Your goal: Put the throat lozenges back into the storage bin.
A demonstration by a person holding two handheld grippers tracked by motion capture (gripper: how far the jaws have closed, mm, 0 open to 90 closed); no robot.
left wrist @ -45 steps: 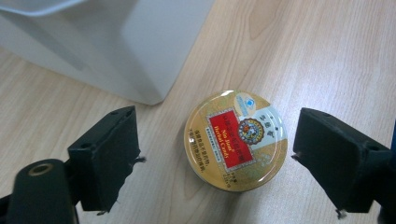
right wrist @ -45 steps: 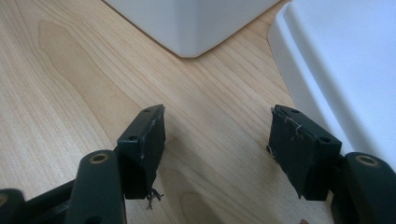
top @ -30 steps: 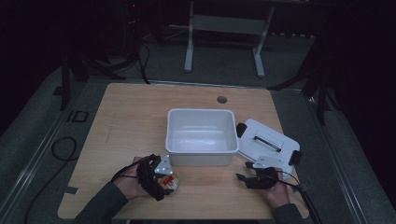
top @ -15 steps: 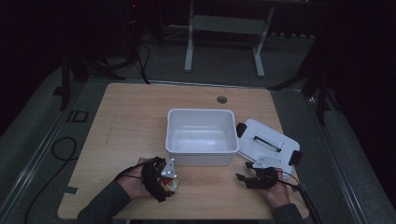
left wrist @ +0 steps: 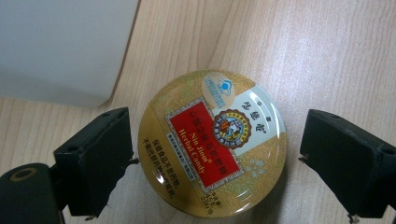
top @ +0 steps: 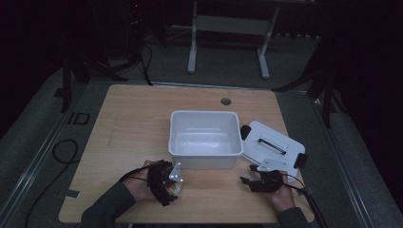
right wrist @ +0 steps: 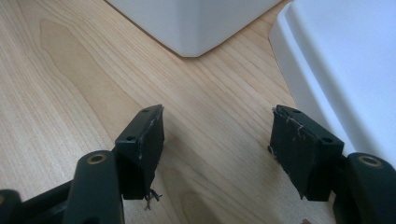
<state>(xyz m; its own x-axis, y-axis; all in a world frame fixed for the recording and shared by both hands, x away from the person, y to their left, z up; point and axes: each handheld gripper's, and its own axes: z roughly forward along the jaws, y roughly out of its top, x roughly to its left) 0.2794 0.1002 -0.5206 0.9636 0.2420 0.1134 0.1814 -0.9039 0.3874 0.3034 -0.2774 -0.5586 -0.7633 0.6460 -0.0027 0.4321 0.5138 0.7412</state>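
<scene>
We see a pale wooden worktop (top: 128, 128) lit in a dark room, with grey floor and a metal stand behind it. At the centre stands a white, open plastic bin (top: 204, 159) with rounded corners; its lid (top: 271, 142) lies flat at centre right, just beside the bin. At lower left of the high view, our left tool (top: 172, 184) sits near the worktop's front edge, close to the bin's wall. In the left gripper view a round, glossy gold herbal candy tin (left wrist: 212, 142) lies flat on the wood between its jaws, which stand open with a gap on each side. At lower right, our right tool (top: 249, 178) rests with its jaws wide apart and empty over bare wood, between the bin's corner and the lid's edge.
</scene>
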